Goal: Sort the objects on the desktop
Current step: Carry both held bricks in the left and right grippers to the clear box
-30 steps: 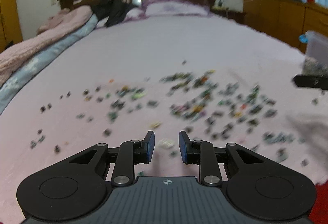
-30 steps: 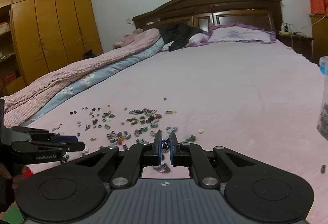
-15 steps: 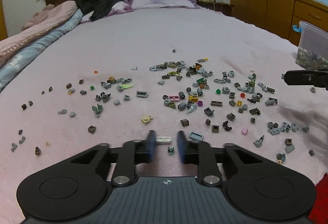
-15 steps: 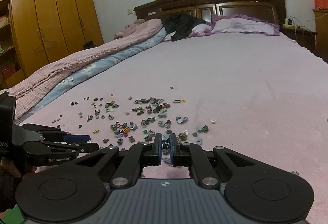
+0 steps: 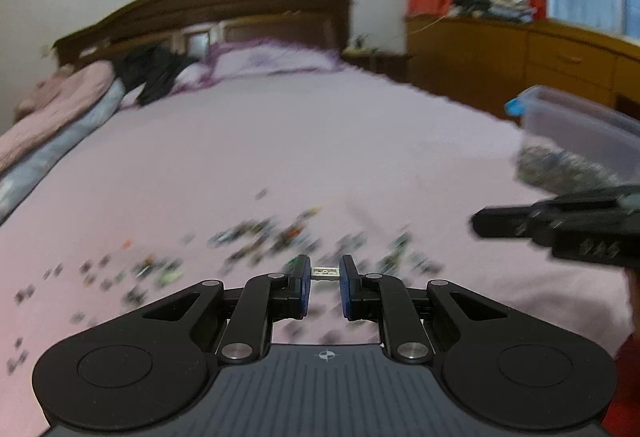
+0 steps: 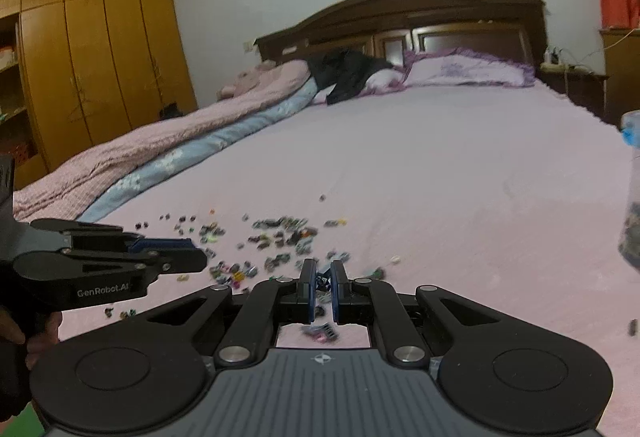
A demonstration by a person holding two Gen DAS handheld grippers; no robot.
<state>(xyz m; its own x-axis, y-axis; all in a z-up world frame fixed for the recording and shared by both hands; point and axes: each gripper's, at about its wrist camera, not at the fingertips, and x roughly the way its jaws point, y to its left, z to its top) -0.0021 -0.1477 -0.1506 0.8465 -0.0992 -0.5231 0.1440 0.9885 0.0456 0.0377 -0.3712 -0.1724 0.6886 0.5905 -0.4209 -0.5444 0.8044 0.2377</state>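
Note:
Several small toy bricks [image 5: 260, 237] lie scattered on the pink bed sheet [image 5: 320, 141]. In the left wrist view my left gripper [image 5: 323, 269] is shut on a small white flat brick [image 5: 325, 272], held clear above the sheet. In the right wrist view my right gripper [image 6: 321, 273] is shut on a small dark brick [image 6: 320, 281] just above the scattered bricks [image 6: 280, 233]. The left gripper [image 6: 192, 253] shows at the lower left of that view. The right gripper [image 5: 480, 225] reaches in from the right edge of the left wrist view.
A clear plastic bin [image 5: 580, 133] with a blue latch, partly filled with bricks, stands on the bed at the right. A folded quilt [image 6: 160, 157] and pillows [image 6: 460, 73] lie toward the headboard. Wooden wardrobes [image 6: 100, 57] line the left wall.
The left gripper closed on the white brick and lifted it off the sheet, tilting upward. The right gripper stayed shut on its dark brick and barely moved.

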